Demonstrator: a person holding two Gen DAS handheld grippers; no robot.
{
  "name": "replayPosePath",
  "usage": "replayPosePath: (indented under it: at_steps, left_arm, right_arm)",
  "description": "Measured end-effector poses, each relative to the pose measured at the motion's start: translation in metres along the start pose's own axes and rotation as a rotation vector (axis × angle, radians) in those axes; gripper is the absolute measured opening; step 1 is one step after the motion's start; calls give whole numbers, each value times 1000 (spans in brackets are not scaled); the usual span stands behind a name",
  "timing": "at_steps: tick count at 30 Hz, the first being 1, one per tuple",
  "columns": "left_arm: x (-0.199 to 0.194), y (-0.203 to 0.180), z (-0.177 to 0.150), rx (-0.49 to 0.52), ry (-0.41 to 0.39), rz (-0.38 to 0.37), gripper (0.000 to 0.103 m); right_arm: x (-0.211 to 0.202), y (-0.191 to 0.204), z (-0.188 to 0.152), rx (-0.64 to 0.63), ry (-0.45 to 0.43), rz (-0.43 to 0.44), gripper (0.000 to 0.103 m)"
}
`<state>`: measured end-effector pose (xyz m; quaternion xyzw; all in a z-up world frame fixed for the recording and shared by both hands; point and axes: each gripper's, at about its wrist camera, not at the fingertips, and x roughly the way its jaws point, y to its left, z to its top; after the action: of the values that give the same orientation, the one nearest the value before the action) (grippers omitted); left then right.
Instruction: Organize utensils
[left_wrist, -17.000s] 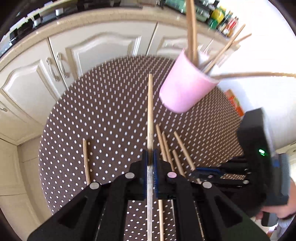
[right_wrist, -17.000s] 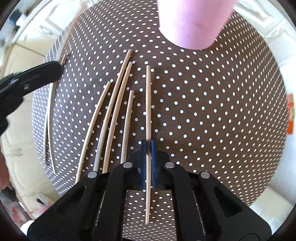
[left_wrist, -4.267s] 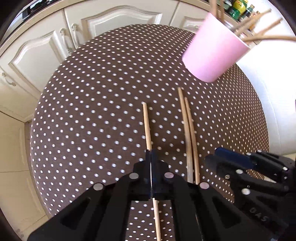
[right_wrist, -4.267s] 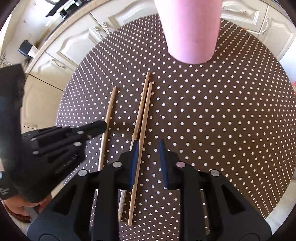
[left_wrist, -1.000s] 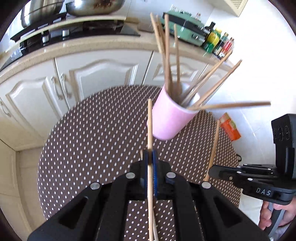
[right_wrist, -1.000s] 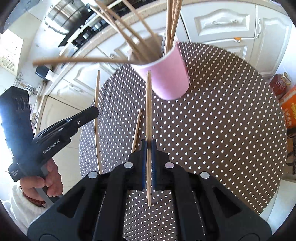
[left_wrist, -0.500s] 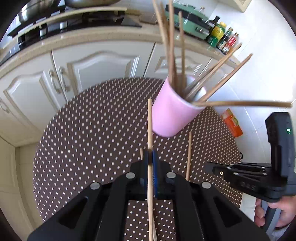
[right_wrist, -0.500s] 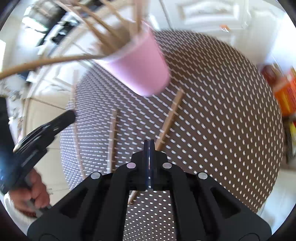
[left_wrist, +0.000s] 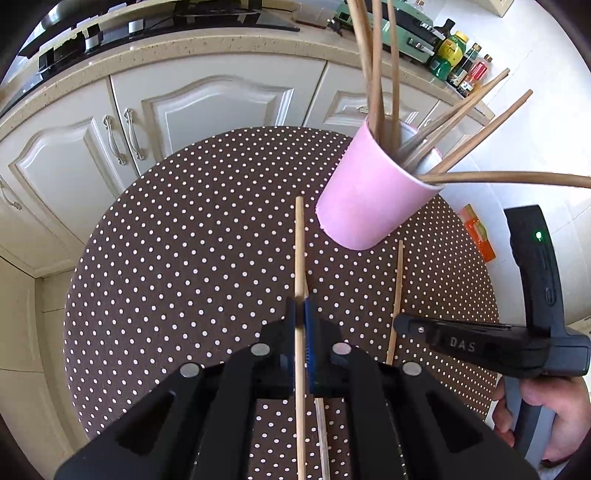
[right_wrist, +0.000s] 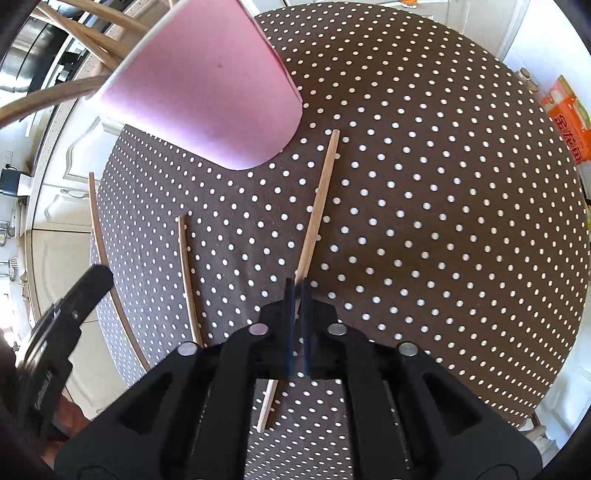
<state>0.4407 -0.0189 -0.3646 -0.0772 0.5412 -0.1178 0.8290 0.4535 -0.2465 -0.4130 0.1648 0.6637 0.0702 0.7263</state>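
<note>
A pink cup (left_wrist: 373, 199) holding several wooden chopsticks stands on the round brown polka-dot table (left_wrist: 177, 236); it also shows in the right wrist view (right_wrist: 207, 88). My left gripper (left_wrist: 300, 314) is shut on a chopstick (left_wrist: 299, 251) held above the table, its tip near the cup's base. My right gripper (right_wrist: 297, 291) is shut and empty, low over a chopstick lying on the table (right_wrist: 317, 206). That loose chopstick shows in the left wrist view (left_wrist: 395, 295). Another chopstick (right_wrist: 188, 273) lies to the left of it.
White kitchen cabinets (left_wrist: 177, 107) and a counter with a hob and bottles (left_wrist: 458, 51) stand behind the table. An orange packet (left_wrist: 476, 232) lies on the floor to the right. The left gripper body (right_wrist: 62, 332) is at the table's left edge.
My right gripper has let go of its chopstick, which now lies on the table, and has dropped low over it. My left gripper keeps its chopstick, shifted slightly toward the cup.
</note>
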Motion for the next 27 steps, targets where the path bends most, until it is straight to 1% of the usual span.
replayPosePath:
  at_steps: [1, 2, 3, 4, 10, 12, 15, 20, 22, 25, 27]
  left_arm:
    - [1, 1, 0, -1, 4, -3, 4]
    - [1, 1, 0, -1, 6, -3, 4]
    - [1, 2, 0, -2, 8, -3, 4]
    - [1, 2, 0, -3, 10, -4, 4]
    - [1, 6, 1, -13, 16, -13, 4]
    - [2, 7, 0, -14, 21, -12, 4]
    - [4, 7, -1, -17, 34, -18, 4]
    - [6, 3, -5, -18, 50, -30, 4]
    - [6, 0, -7, -17, 52, -38, 4]
    - [3, -6, -9, -4, 52, -41, 5]
    - [1, -9, -10, 7, 47, -39, 5]
  right_arm:
    - [1, 1, 1, 18, 6, 15, 26]
    - [2, 4, 3, 21, 7, 22, 39]
    - [3, 9, 4, 7, 4, 5, 39]
    - [4, 13, 4, -5, -2, -11, 38]
    - [15, 42, 3, -78, -6, -145, 15]
    - [19, 51, -7, -110, -12, -177, 9]
    - [22, 55, -20, -164, -33, -198, 8]
    - [24, 55, -18, -148, -11, -161, 8]
    - [24, 53, -17, -172, -17, -173, 8]
    - [26, 59, -25, -206, -33, -187, 8]
    - [25, 60, -31, -194, -30, -163, 7]
